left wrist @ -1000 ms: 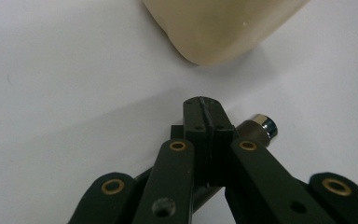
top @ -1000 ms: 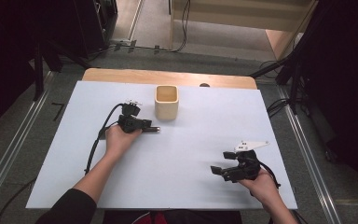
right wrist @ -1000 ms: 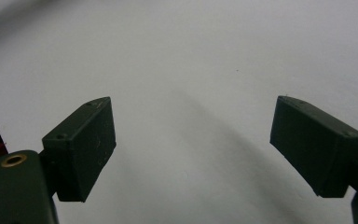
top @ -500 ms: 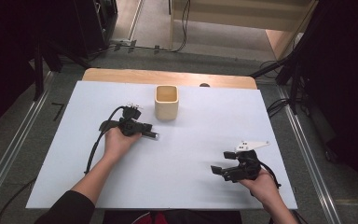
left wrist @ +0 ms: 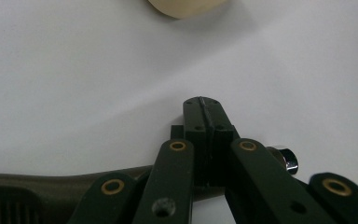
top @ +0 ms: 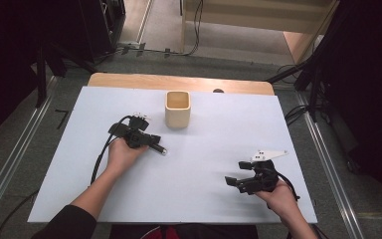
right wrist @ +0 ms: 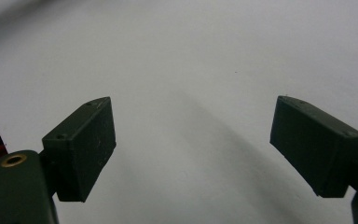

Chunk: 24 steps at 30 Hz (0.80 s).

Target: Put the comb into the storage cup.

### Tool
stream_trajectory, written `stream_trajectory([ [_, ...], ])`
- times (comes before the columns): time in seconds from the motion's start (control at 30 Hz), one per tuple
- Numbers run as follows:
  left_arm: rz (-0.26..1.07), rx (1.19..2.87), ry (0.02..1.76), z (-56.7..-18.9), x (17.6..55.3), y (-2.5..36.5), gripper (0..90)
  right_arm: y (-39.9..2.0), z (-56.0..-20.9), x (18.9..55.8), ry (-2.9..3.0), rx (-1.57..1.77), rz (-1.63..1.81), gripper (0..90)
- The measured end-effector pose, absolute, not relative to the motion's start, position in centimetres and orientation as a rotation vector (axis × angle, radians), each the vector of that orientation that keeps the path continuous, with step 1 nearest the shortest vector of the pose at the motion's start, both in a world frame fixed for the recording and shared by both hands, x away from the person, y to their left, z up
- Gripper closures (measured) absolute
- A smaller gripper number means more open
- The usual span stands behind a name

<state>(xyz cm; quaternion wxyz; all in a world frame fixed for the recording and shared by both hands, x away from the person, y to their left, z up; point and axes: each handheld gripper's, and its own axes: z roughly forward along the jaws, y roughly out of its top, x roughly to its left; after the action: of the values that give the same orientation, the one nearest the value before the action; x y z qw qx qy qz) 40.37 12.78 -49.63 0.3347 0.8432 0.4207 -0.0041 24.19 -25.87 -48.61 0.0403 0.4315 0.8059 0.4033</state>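
Jaws on the left gripper [top: 154,144] are pressed flat together with nothing pinched between them, lying low on the white desk [top: 204,199] and aimed past the cream cup [top: 177,108], which stands upright toward the far edge, just beyond that hand. My guess is it's parked there ready to work with the cup. Right gripper [right wrist: 193,147] has its jaws spread wide over bare desk, well apart from the cup, probably just waiting. Compared with a second ago, the left hand has slid nearer the person, away from the cup; the right hasn't budged.
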Motion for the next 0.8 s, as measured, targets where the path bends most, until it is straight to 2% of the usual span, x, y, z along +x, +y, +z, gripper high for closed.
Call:
stream_trajectory([
  [0.8,-0.039,2.239,1.039,-49.3,38.6,12.9,90.0,-25.8,-48.6,24.2,2.472,1.323,1.233,12.4],
])
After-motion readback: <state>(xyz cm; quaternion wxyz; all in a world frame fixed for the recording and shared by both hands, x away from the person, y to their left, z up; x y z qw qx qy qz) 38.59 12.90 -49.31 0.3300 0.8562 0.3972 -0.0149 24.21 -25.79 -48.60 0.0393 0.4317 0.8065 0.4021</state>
